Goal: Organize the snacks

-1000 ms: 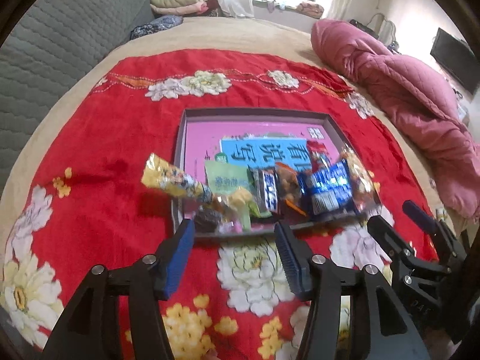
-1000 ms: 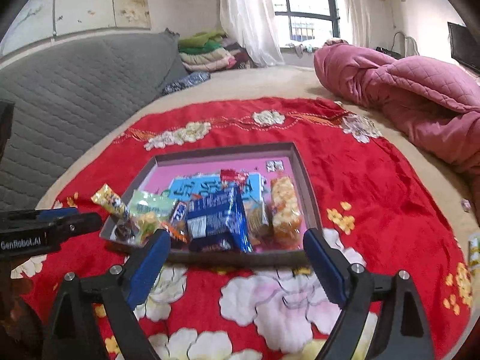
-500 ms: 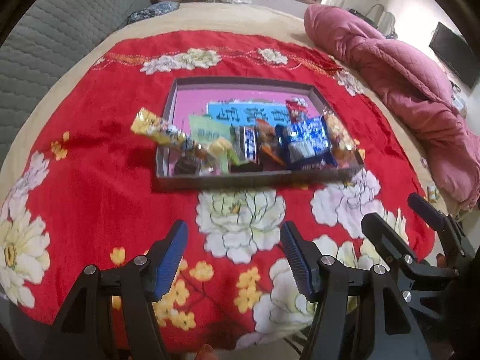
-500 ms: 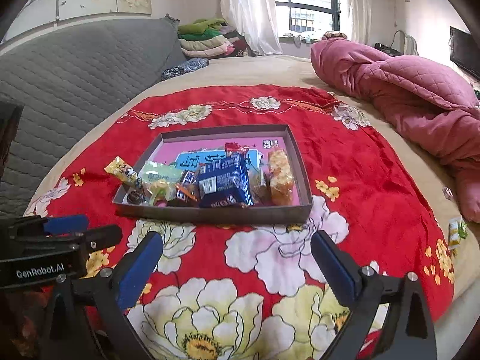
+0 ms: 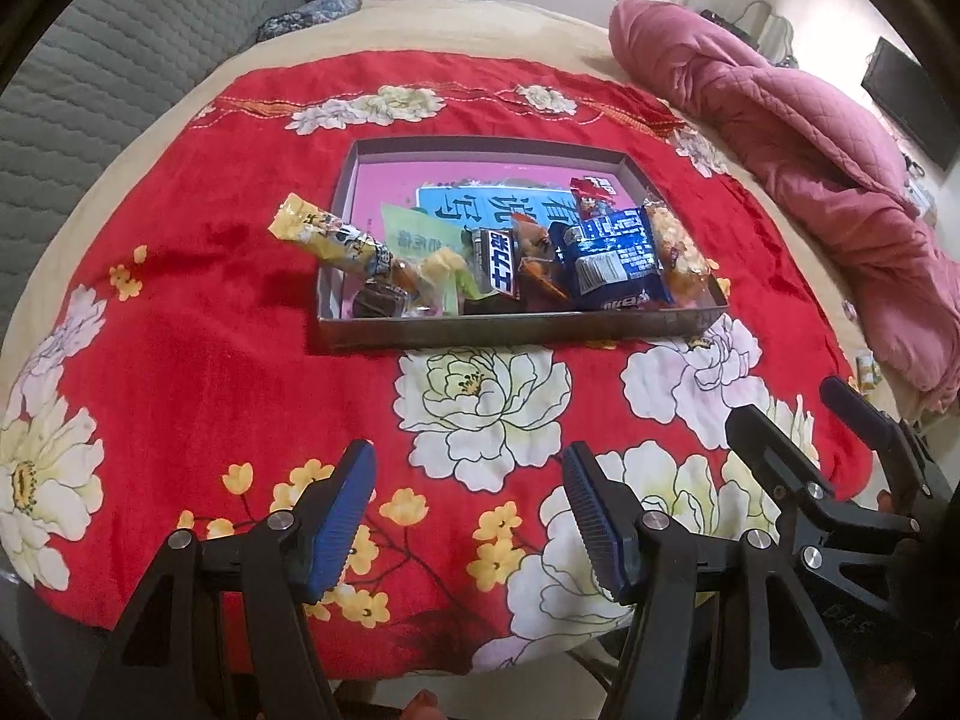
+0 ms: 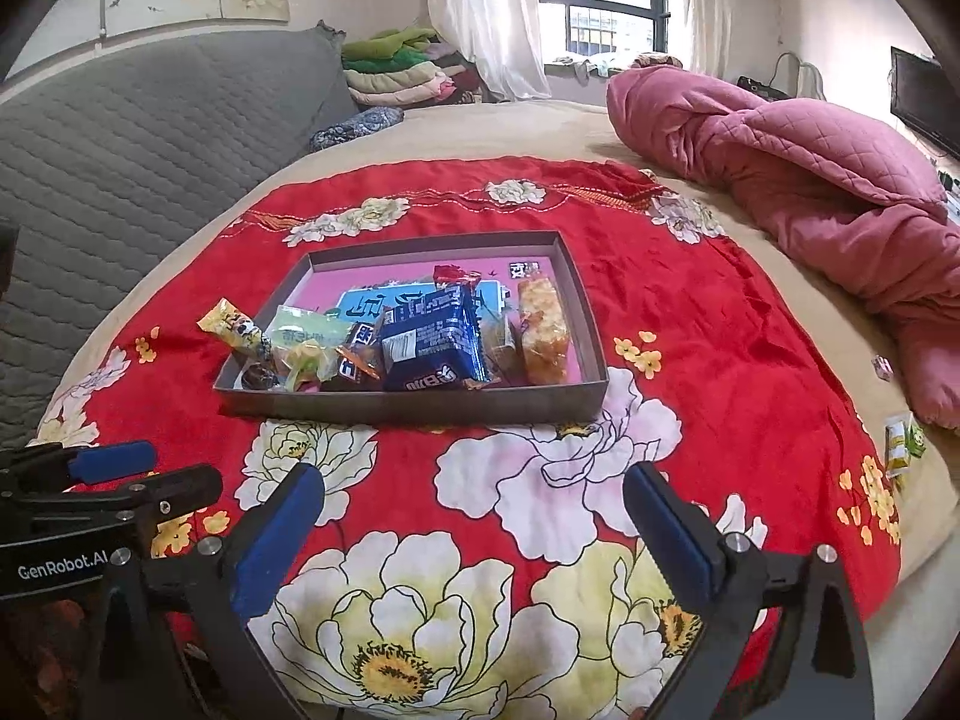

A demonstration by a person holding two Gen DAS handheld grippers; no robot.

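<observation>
Hovering near the tray (image 5: 516, 330), both claws, left (image 5: 468, 516) and right (image 6: 474, 534), gape empty; snacks (image 5: 612, 264) crowd its near wall, seemingly sorted.

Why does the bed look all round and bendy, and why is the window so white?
Both views use fisheye lenses, so the red flowered blanket bulges like a ball and black corners frame each picture. In the right wrist view, daylight through the barred window glares, washing out the white curtains. The shallow grey cardboard tray stays sharp in both.
</observation>
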